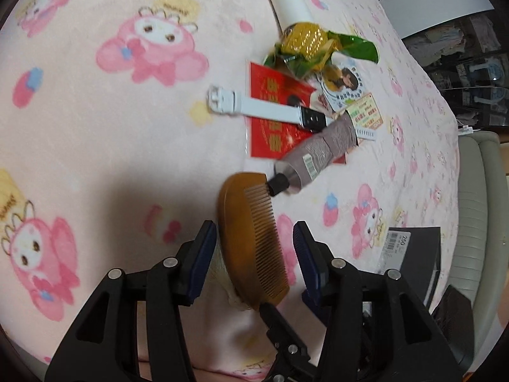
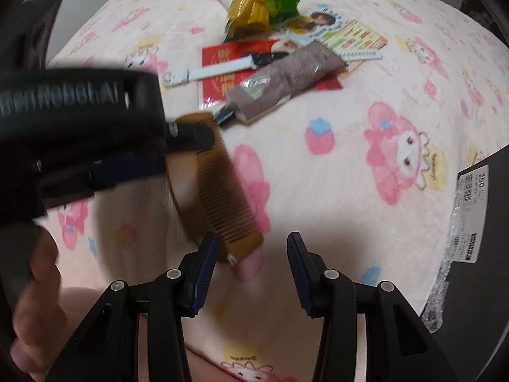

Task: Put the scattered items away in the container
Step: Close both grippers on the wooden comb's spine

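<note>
A brown wooden comb [image 1: 251, 242] lies on the pink cartoon blanket [image 1: 95, 127], between the open fingers of my left gripper [image 1: 254, 248]; neither pad clearly touches it. In the right wrist view the comb [image 2: 222, 197] lies just ahead-left of my open, empty right gripper [image 2: 253, 261], with the left gripper's body [image 2: 79, 121] over its far end. Beyond lie a mauve tube [image 1: 318, 156], a white-strapped watch [image 1: 264, 108], a red envelope [image 1: 273, 121], cards [image 1: 343, 86], a gold and green wrapper [image 1: 311, 44] and a white bottle [image 1: 288, 0].
A dark box with a barcode label [image 1: 413, 254] sits at the blanket's right edge; it also shows in the right wrist view [image 2: 483, 222]. A pale cushioned seat [image 1: 477, 222] and shelves lie beyond the edge. A hand [image 2: 35, 302] holds the left gripper.
</note>
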`<state>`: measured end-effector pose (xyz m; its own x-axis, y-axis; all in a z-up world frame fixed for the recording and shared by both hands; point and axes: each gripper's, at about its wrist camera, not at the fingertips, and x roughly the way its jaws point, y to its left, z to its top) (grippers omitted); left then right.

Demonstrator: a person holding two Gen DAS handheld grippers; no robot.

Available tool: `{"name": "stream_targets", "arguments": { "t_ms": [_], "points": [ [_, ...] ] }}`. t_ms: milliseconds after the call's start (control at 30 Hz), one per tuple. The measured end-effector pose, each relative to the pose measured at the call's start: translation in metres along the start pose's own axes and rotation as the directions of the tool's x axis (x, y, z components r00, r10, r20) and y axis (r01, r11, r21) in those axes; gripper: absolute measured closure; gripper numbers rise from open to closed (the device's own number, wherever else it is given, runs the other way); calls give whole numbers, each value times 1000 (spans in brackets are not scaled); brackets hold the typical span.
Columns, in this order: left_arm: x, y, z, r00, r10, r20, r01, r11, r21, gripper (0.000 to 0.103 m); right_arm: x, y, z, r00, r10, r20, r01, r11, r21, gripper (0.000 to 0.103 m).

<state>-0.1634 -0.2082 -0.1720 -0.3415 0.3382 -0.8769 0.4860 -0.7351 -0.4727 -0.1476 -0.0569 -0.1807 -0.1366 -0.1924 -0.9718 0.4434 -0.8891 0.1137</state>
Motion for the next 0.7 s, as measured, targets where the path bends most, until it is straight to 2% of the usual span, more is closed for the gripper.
{"name": "stream_targets", "arguments": {
  "t_ms": [133, 200, 300, 367, 533, 700],
  "points": [
    [-5, 7, 10, 998, 20, 53, -20, 1000, -12, 53, 4, 1, -6, 999, 33, -13, -33, 999, -4, 62],
    [-1, 10, 19, 998, 28, 61, -27, 1000, -7, 59, 7, 2, -8, 999, 45, -18, -45, 999, -9, 62],
    [11, 12, 27, 1000, 7, 25, -7, 1000, -3, 71, 11, 1, -10, 999, 51, -15, -51, 999, 0, 62],
    [15, 7, 27, 1000, 24, 14, -25, 999, 27, 74, 11, -3, -12, 998, 69, -7, -69, 997, 25, 62],
    [24, -3, 17, 997, 80, -25, -77, 994, 79, 77, 13, -15, -16, 993, 116, 6, -116, 990, 75, 63],
    [24, -12, 3, 996, 63, -62, -56, 992, 110, 78, 5, -32, -17, 996, 80, 40, -85, 987, 137, 63]
  ]
}}
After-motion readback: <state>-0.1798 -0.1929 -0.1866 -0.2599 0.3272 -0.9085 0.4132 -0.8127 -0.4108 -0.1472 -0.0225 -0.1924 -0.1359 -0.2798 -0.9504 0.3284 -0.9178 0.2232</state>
